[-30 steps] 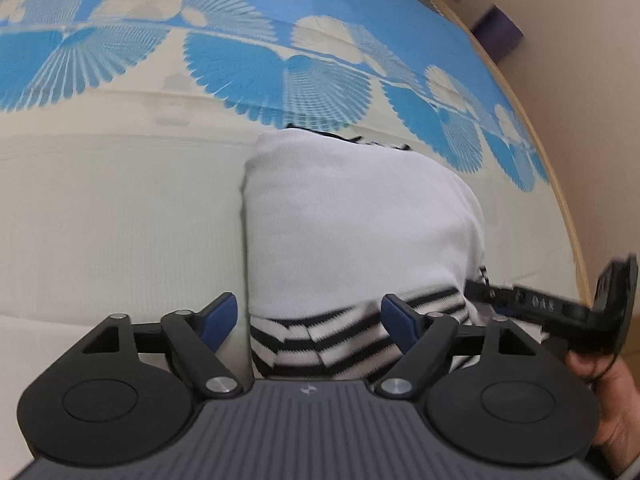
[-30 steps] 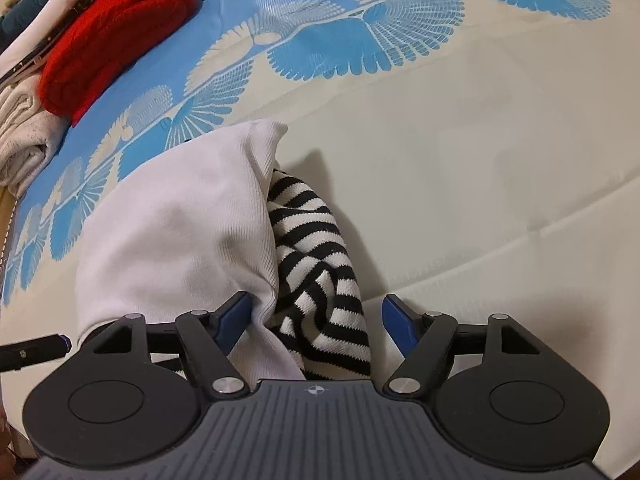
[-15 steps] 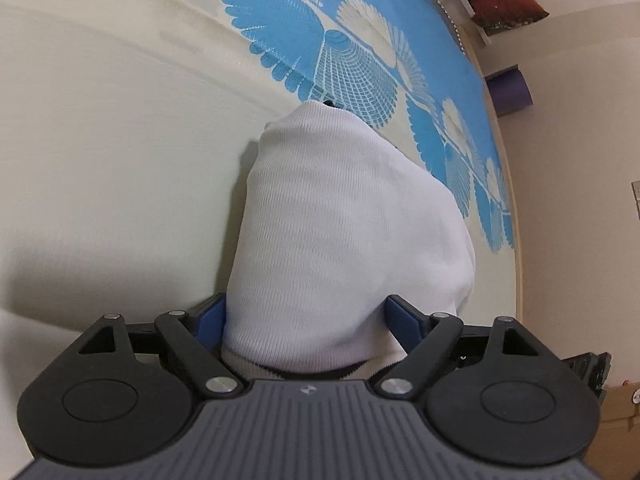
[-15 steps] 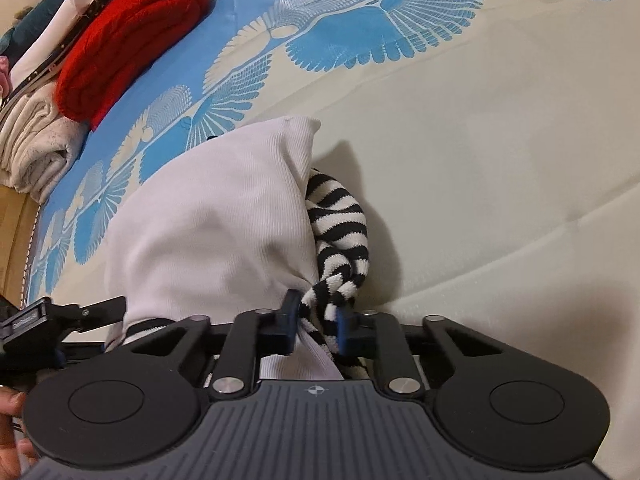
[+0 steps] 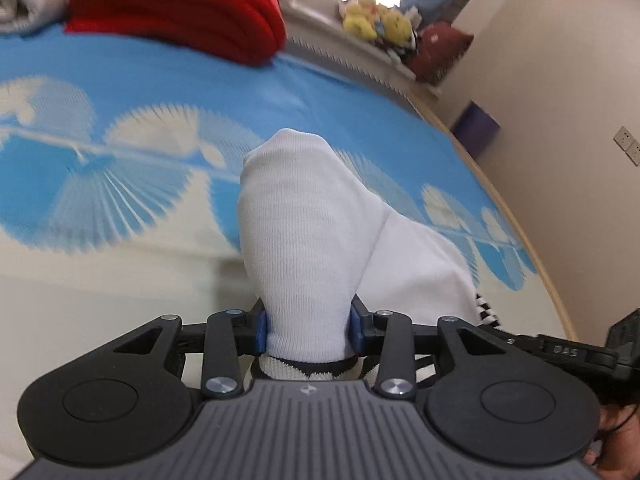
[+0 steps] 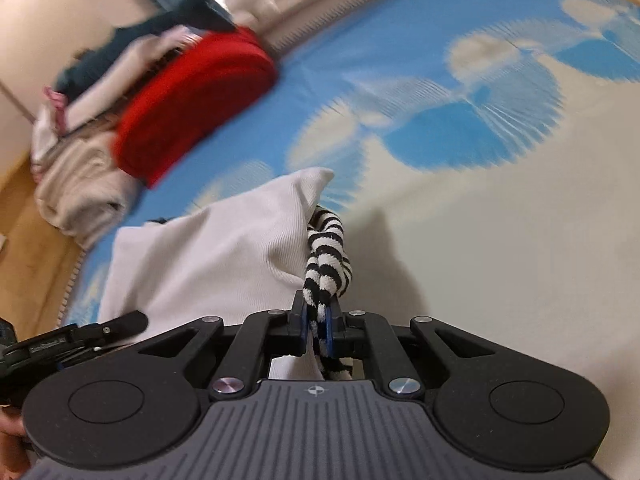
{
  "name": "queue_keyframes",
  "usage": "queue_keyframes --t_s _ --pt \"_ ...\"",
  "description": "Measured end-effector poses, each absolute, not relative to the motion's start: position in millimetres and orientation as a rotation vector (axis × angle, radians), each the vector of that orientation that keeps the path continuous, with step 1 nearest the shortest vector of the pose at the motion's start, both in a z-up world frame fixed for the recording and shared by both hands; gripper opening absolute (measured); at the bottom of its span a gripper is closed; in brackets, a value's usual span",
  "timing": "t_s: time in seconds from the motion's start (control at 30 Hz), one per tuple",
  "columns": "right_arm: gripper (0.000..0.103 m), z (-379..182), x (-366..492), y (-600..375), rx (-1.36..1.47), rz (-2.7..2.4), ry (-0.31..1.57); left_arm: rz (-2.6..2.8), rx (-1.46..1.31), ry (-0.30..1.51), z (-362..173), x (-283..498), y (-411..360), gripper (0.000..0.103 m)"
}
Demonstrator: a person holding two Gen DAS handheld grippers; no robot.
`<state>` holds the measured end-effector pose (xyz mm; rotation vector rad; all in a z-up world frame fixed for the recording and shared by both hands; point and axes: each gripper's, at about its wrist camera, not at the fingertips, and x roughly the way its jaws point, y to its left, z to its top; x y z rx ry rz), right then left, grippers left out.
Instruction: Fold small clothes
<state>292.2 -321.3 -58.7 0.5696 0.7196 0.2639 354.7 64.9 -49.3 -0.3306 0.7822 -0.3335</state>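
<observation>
A small white garment with black-and-white striped trim (image 5: 316, 240) is held up off the blue-and-cream patterned bed cover (image 5: 120, 208). My left gripper (image 5: 308, 322) is shut on the thick white folded end of it. My right gripper (image 6: 316, 316) is shut on the striped part (image 6: 326, 256), with the white cloth (image 6: 216, 256) bunched to its left. The left gripper's side shows at the lower left of the right wrist view (image 6: 76, 340). The garment's underside is hidden.
A red folded garment (image 6: 192, 96) and beige, white and dark clothes (image 6: 80, 184) are piled at the bed's far left. Stuffed toys (image 5: 376, 20) sit on a ledge behind. The wooden bed edge (image 5: 532, 248) and a wall lie to the right.
My left gripper closed on the white end and my right gripper closed on the striped part. Both have lifted and tilted up, raising the garment off the cover.
</observation>
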Motion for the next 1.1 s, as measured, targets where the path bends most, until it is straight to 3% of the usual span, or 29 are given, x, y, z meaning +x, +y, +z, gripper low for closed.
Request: queue_keyframes --t_s 0.03,0.1,0.13,0.17,0.23,0.33,0.4,0.53,0.57,0.63,0.8,0.97,1.1 --pt "0.008 -55.3 294.8 -314.0 0.561 0.273 0.699 -0.311 -0.326 0.772 -48.2 355.7 71.7 0.05" --pt "0.01 -50.9 302.0 -295.4 0.53 0.273 0.677 -0.213 -0.325 0.75 -46.6 356.9 87.8 0.067" --pt "0.013 -50.6 305.8 -286.5 0.5 0.259 0.683 -0.17 -0.331 0.735 -45.4 354.7 95.0 0.068" --pt "0.023 -50.7 309.9 -276.7 0.449 0.227 0.697 -0.159 -0.34 0.726 -44.9 351.8 102.1 0.069" --pt "0.031 -48.3 309.9 -262.3 0.337 0.164 0.681 -0.18 -0.348 0.749 -45.8 350.1 107.8 0.069" --pt "0.033 -46.2 308.7 -263.6 0.366 0.217 0.697 -0.231 -0.288 0.827 -53.5 346.8 105.4 0.069" --pt "0.048 -55.5 307.8 -266.8 0.396 0.257 0.767 -0.239 -0.229 0.856 -56.1 340.6 101.8 0.069" --pt "0.05 -72.3 305.3 -265.7 0.424 0.307 0.891 -0.26 -0.193 0.896 -64.1 332.8 100.1 0.069" --pt "0.048 -73.5 303.4 -264.0 0.415 0.322 0.898 -0.259 -0.193 0.9 -67.5 329.2 98.5 0.069" --pt "0.005 -72.9 299.0 -260.8 0.398 0.348 0.893 -0.263 -0.193 0.902 -69.4 324.4 98.7 0.069" --pt "0.004 -53.7 282.9 -284.7 0.52 0.346 0.79 -0.298 -0.169 0.923 -64.4 309.7 94.4 0.069" --pt "0.004 -88.3 290.0 -282.2 0.412 0.217 1.038 -0.28 -0.062 1.148 -105.3 315.1 85.1 0.073" --pt "0.004 -87.7 293.6 -268.4 0.359 0.2 1.029 -0.292 -0.108 1.1 -91.4 311.5 95.3 0.072"
